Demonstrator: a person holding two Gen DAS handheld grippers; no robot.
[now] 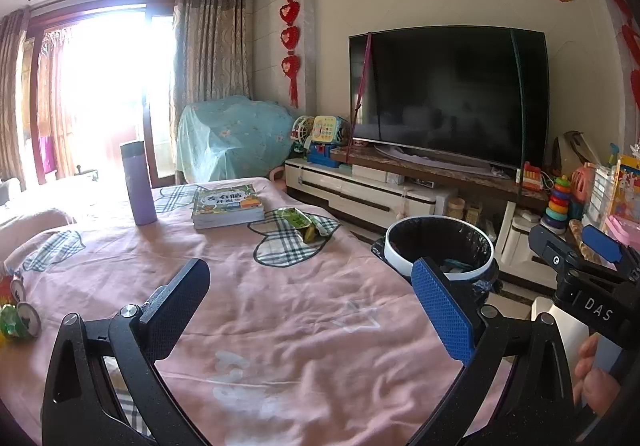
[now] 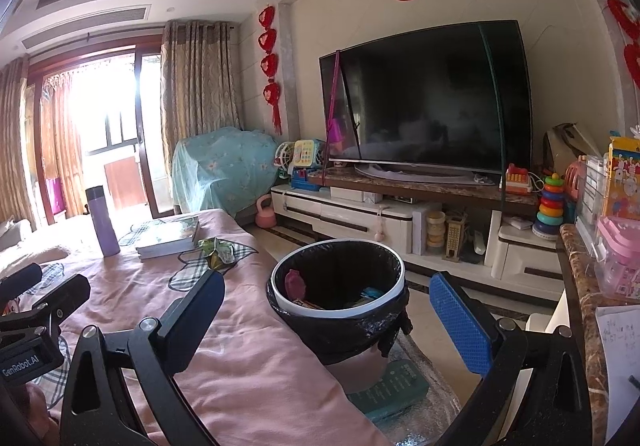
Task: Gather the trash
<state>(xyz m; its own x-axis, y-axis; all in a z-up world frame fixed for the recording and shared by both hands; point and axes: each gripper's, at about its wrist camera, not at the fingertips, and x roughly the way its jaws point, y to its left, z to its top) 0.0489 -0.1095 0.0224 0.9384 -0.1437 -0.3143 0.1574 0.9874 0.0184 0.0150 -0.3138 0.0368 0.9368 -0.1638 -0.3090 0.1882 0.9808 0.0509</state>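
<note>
Both grippers empty over the pink table, bin waiting at the edge.

I have my left gripper [image 1: 316,310] spread wide and holding nothing above the pink cloth-covered table [image 1: 280,326]; my right gripper [image 2: 328,320] is equally wide and bare, framing the round white waste bin lined with a black plastic bag [image 2: 340,310], which stands just off the table's edge, I'd guess so trash can be dropped straight in. It already holds some scraps. What I judge is left to collect: a crumpled green foil wrapper [image 1: 302,223] beside the stack of children's books [image 1: 228,206], and crushed green cans [image 1: 20,320] at the far left edge. A tall lilac flask [image 1: 138,182] stands upright behind. I read "DAS" on one gripper body and "GenRobot.AI" on the other; the book cover's characters are too small for me.
</note>
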